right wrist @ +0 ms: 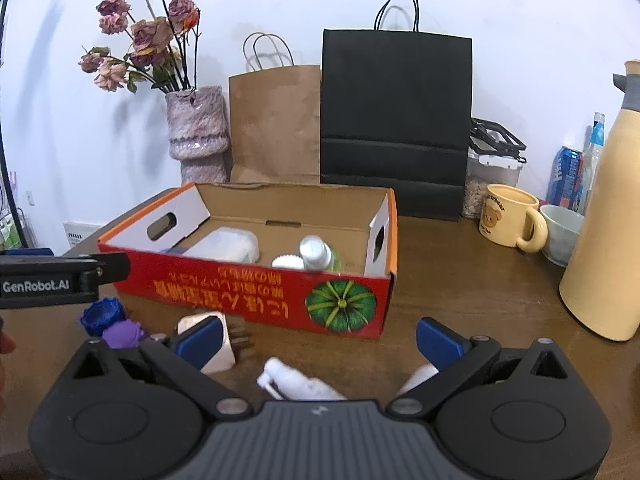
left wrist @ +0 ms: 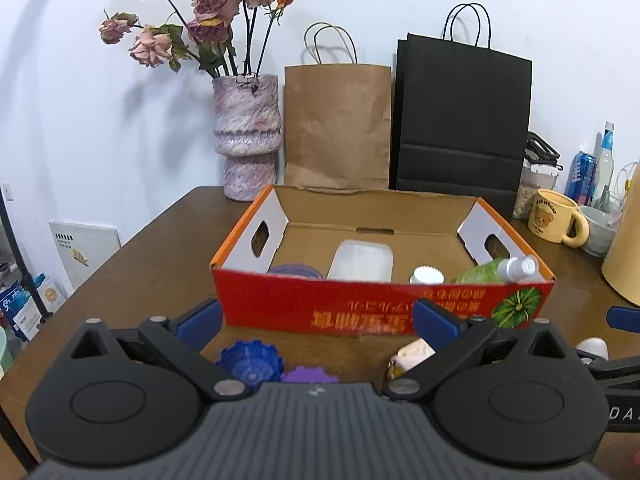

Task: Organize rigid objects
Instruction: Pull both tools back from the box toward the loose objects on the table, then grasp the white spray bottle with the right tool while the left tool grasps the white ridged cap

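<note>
**A:** What's in the box right now?

**B:** Your red cardboard box [left wrist: 380, 304] sits mid-frame on the brown table [left wrist: 152, 264], open at the top. Inside it you have four things: a bluish lid [left wrist: 295, 270] at the left, a frosted plastic tub [left wrist: 362, 260] in the middle, a white ridged cap [left wrist: 427, 275], and a green spray bottle [left wrist: 496, 270] lying tilted against the right end.

**A:** And outside it?

**B:** In front of the box, low in the frame, you have five loose pieces: one blue toothed cap [right wrist: 102, 315], one purple toothed cap [right wrist: 123, 332] touching it, one white plug [right wrist: 214, 344], one white spray bottle [right wrist: 296, 384] lying on its side, and one white rounded piece [right wrist: 416, 376] partly hidden behind your right finger.

**A:** My grippers?

**B:** Your left gripper [left wrist: 318, 316] has its blue pads spread wide, holding nothing. Your right gripper [right wrist: 318, 336] is spread wide too, empty, above the white spray bottle.

**A:** Other containers?

**B:** At the back wall, two paper bags: one brown [left wrist: 338, 124], one black [left wrist: 464, 120]. One vase [left wrist: 248, 136] holds dried roses at upper left. At the right: one yellow mug [right wrist: 510, 216], one pale bowl [right wrist: 562, 232], one cream jug [right wrist: 604, 220].
</note>
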The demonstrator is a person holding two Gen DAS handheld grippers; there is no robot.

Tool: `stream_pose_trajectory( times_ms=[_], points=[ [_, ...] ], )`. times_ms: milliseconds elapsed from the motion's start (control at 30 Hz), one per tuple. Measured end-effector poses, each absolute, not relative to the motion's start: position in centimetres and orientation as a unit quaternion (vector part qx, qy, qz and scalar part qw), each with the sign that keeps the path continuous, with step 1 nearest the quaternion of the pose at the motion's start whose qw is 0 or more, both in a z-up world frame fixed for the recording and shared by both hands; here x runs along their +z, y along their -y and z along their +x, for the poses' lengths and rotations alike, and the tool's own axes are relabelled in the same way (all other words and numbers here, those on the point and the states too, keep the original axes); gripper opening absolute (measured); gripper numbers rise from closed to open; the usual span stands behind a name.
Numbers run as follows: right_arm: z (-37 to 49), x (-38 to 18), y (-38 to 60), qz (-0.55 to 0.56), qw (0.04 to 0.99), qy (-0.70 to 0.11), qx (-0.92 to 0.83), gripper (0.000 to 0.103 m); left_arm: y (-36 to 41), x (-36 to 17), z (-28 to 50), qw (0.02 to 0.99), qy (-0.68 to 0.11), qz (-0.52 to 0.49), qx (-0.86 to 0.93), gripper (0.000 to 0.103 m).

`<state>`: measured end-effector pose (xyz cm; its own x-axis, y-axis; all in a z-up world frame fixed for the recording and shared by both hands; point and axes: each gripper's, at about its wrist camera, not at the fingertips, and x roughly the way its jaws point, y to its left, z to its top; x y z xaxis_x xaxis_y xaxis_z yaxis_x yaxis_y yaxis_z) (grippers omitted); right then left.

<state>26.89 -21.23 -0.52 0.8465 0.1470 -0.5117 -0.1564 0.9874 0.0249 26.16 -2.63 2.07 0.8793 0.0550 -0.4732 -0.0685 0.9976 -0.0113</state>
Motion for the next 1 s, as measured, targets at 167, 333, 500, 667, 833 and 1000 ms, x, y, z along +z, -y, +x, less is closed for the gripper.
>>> stream_pose_trajectory(
  times_ms=[167,333,500,667,833,1000],
  points=[
    [25.8,-1.0,21.6,-0.009,0.959,-0.271,0.079,0.103,2.5,1.3,25.1,0.967,-0.253,-0.011,0.036,0.103],
    [25.0,-1.6,21.8,-0.013,0.957,-0.277,0.079,0.103,2.5,0.4,24.2,0.963,-0.266,-0.009,0.036,0.103],
    [24.4,-2.3,22.0,-0.019,0.955,-0.286,0.081,0.103,2.6,-0.6,23.6,0.959,-0.281,-0.005,0.034,0.103],
    [24.1,-3.1,22.1,-0.028,0.95,-0.299,0.082,0.103,2.7,-2.1,23.5,0.952,-0.303,-0.003,0.035,0.103],
    [24.0,-3.7,22.4,-0.036,0.947,-0.308,0.085,0.103,2.7,-3.0,23.6,0.948,-0.317,-0.001,0.035,0.103],
    [24.0,-4.1,23.0,-0.032,0.947,-0.306,0.093,0.103,2.7,-3.7,24.0,0.945,-0.325,-0.005,0.042,0.103]
  ],
)
